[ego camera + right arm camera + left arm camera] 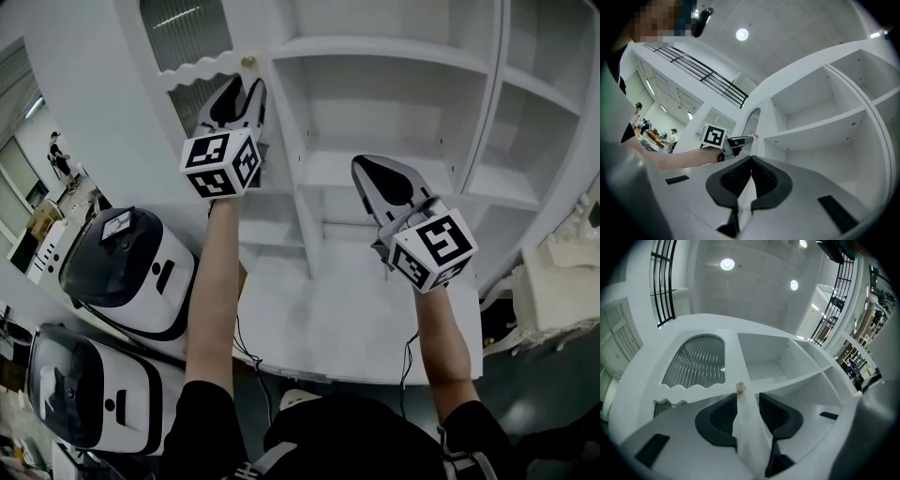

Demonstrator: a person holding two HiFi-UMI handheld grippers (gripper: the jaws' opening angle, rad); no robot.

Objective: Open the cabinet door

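1. Left tongs (pixel 746 398) stand apart, astride the edge of the cabinet door (pixel 696 363), with its small round knob (pixel 740 388) just beyond the tips.
2. Right tongs (pixel 751 158) are closed together and empty, held before the white shelves (pixel 820 126).
3. Door stands swung open at the left, its ribbed pane facing out.

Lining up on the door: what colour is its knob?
Pale brassy gold knob, clearest in the left gripper view.
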